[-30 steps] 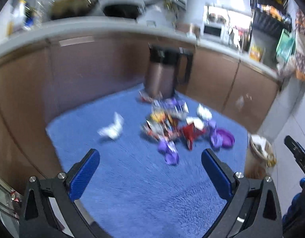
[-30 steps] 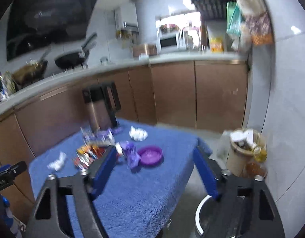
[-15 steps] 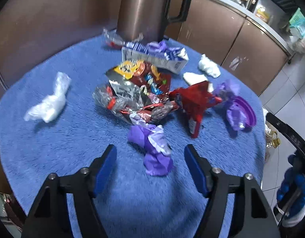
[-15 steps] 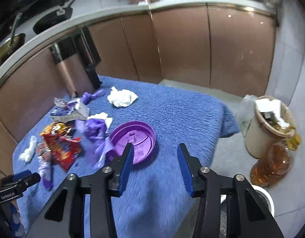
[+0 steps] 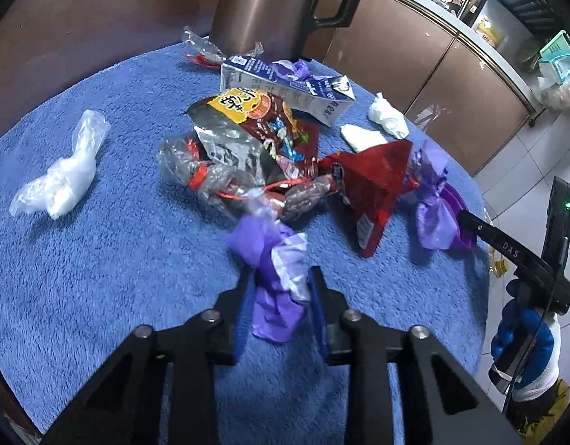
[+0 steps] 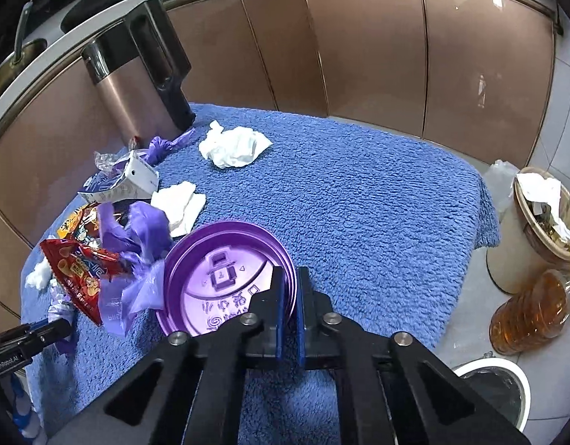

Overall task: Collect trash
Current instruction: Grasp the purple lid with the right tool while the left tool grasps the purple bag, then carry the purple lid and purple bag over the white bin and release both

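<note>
Trash lies on a blue cloth-covered table. My left gripper is shut on a crumpled purple plastic bag at the near edge of the pile. Behind it lie a red snack bag, a foil snack bag, a milk carton and clear plastic wrap. My right gripper is shut on the rim of a purple plastic lid lying on the cloth. Another purple bag and the red snack bag lie left of the lid.
A brown thermos jug stands at the table's back. A clear bag lies at the left, white tissues near the jug. On the floor to the right stand a full waste bin, an oil bottle and a white-rimmed bin.
Both grippers moved down to the table and closed: the left onto the purple bag, the right onto the purple lid's rim.
</note>
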